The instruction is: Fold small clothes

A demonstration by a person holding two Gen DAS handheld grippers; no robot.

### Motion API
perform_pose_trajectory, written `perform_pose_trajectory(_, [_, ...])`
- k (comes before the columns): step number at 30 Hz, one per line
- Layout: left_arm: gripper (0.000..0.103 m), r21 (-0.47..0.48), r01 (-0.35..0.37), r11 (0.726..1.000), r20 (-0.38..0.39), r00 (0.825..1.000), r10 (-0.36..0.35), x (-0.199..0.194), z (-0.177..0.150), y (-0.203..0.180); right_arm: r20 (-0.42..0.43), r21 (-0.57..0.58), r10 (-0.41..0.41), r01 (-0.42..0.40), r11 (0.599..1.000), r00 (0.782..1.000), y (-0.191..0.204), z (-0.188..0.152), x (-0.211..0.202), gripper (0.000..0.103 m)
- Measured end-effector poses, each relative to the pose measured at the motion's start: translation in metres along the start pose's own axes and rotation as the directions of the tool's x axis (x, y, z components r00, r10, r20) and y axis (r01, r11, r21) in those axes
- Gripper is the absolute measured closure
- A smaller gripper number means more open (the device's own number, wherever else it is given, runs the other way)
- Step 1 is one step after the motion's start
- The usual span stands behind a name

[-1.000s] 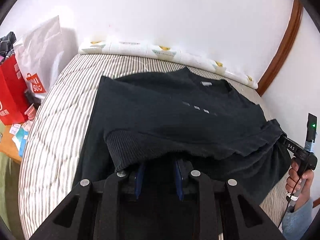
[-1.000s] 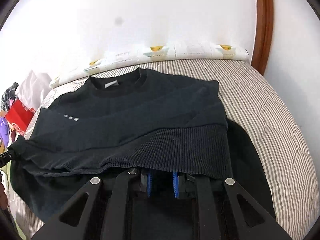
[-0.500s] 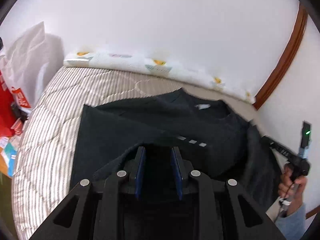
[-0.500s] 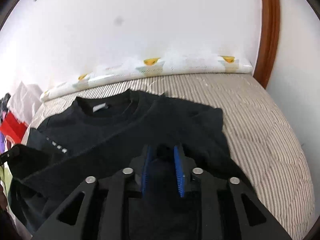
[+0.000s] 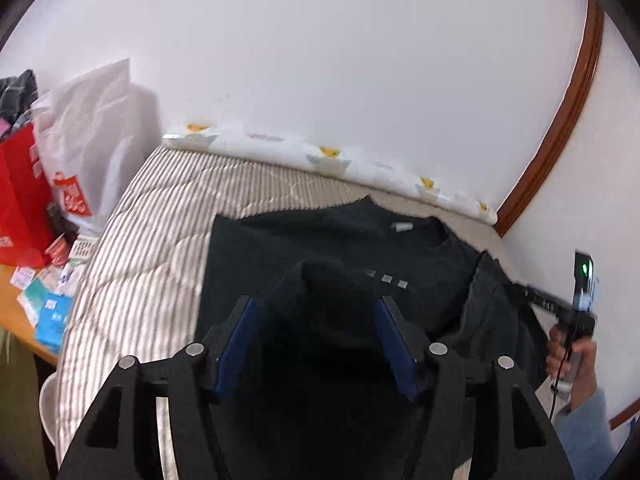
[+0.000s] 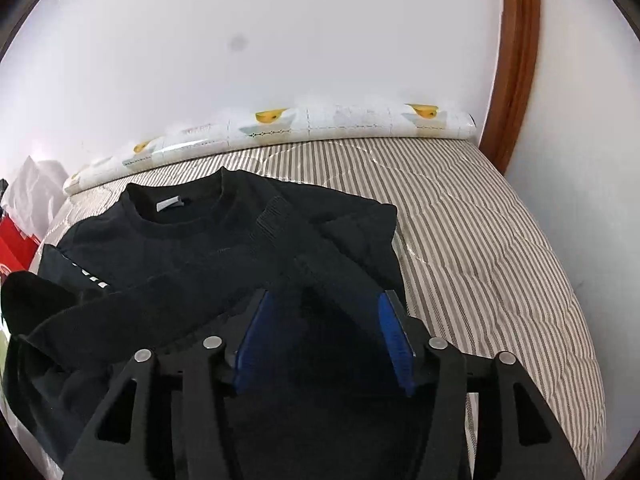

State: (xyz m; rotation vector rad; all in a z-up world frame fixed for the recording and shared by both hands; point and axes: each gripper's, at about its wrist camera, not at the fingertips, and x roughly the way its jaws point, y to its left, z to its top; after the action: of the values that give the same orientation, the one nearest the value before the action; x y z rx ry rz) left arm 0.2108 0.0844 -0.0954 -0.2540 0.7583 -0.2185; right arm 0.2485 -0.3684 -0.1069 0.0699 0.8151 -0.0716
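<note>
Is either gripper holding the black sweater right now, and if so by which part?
Neither. The left gripper and right gripper are opening; the sweater hem lies between their pads, released on the bed.

Legible text is scarce in both views. The white plastic carrier bag (image 5: 86, 148) standing left of the bed carries an orange-red printed panel with pale characters; blur prevents a firm reading. The red paper bag (image 5: 20, 196) beside it shows white lettering, cut off at the frame edge and unreadable. The black knitted sweatshirt (image 5: 320, 248) has a small white neck label (image 5: 402, 227), blank at this resolution, and three small pale squares across the chest. The black handle of the right-hand device (image 5: 540, 300) bears pale lettering, too small to read. The small packets (image 5: 50, 304) on the orange surface show print that cannot be made out.
</note>
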Motion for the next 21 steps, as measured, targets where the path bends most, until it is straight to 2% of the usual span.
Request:
perform_pose_trajectory(7, [0.041,0.010,-0.044,0.999,-0.093,0.995,0.045,0.019,-0.022,0.019,-0.037,-0.025,-0.010,0.009,1.000,0.999,0.004,0.015,0.030,0.042])
perform_pose_trajectory(12, [0.041,0.092,-0.076,0.993,-0.118,0.989,0.086,0.047,-0.012,0.015,-0.047,-0.077,-0.006,0.002,0.997,0.999,0.014,0.022,0.047,0.042])
perform_pose_trajectory(17, [0.041,0.128,-0.048,0.991,-0.164,0.984,0.069,0.078,0.004,0.014,-0.076,-0.085,0.014,-0.021,0.996,0.997,0.015,0.026,0.060,0.043])
perform_pose_trajectory(19, [0.041,0.120,-0.048,0.992,-0.184,0.980,0.070,0.090,0.009,0.015,-0.084,-0.074,0.028,-0.034,0.997,0.996,0.013,0.027,0.064,0.045])
perform_pose_trajectory(21, [0.041,0.099,-0.037,0.994,-0.198,0.979,0.056,0.098,0.012,0.017,-0.092,-0.055,0.045,-0.050,0.997,0.995,0.010,0.029,0.069,0.055])
